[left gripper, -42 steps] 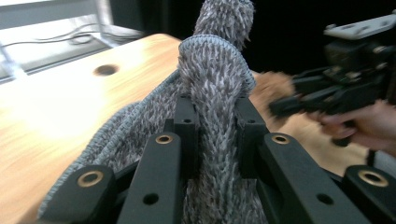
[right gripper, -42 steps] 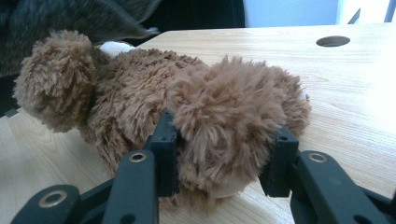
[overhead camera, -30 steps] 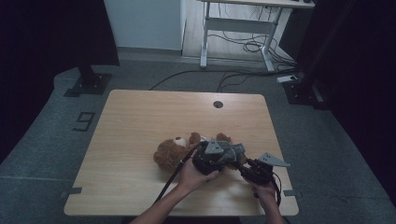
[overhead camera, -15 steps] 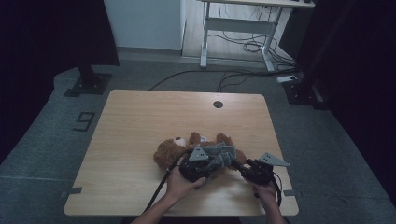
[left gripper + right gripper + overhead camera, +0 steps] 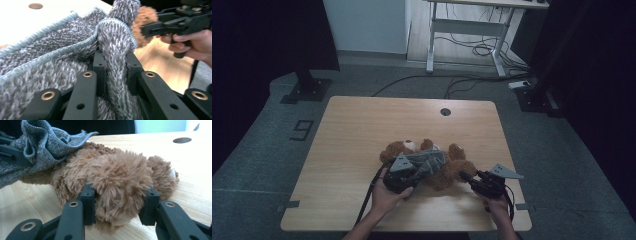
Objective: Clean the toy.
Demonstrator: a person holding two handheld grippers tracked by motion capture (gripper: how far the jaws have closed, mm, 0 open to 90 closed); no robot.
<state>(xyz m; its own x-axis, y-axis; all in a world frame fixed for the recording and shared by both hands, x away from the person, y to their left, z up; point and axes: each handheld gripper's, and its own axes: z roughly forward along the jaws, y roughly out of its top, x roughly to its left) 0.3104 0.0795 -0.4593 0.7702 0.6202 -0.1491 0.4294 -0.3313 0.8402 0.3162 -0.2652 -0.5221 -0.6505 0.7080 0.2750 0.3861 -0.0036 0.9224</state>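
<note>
Grey carpet left of the surface (image 5: 352,125) carries a marking that reads as a dark "9" (image 5: 300,129), the one piece of writing that can be made out. Pale wood grain covers the surface, with a round cable hole (image 5: 445,111) near its far edge. Towards the near side lies a brown teddy bear (image 5: 452,167), partly draped in a grey knitted cloth (image 5: 428,162) with a light blue hem. On the left, the left claw (image 5: 115,72) is clamped on a bunched fold of that cloth, the knit squeezed tight between its black jaws; in the high view it sits at the bear's near left side, a hand (image 5: 388,192) wrapped around it. Further right, the right claw (image 5: 117,206) is closed on a plush limb of the bear, fur bulging between its jaws. Its hand (image 5: 498,205) rests near the surface's right corner.
</note>
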